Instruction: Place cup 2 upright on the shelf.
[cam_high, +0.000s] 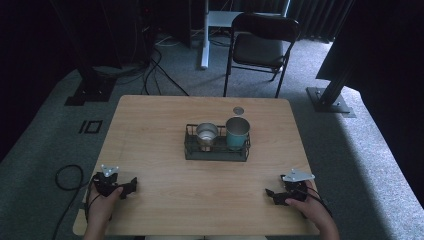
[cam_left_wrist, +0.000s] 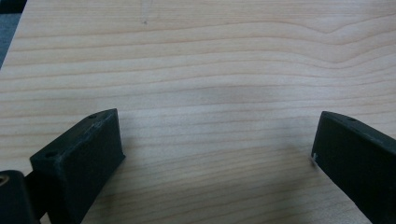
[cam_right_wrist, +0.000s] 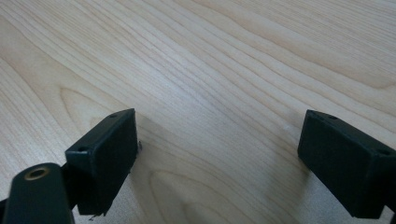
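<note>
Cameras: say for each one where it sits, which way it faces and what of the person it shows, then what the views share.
High view: above the person's side, looking forward and down on the wooden table; the wire basket holds a steel cup and a teal cup; both hands, left gripper, right gripper.
Left gripper view: rides the left gripper, facing down at bare wood; jaws wide apart.
Right gripper view: rides the right gripper, likewise; jaws apart.
Shared: all three show the same tabletop.
</note>
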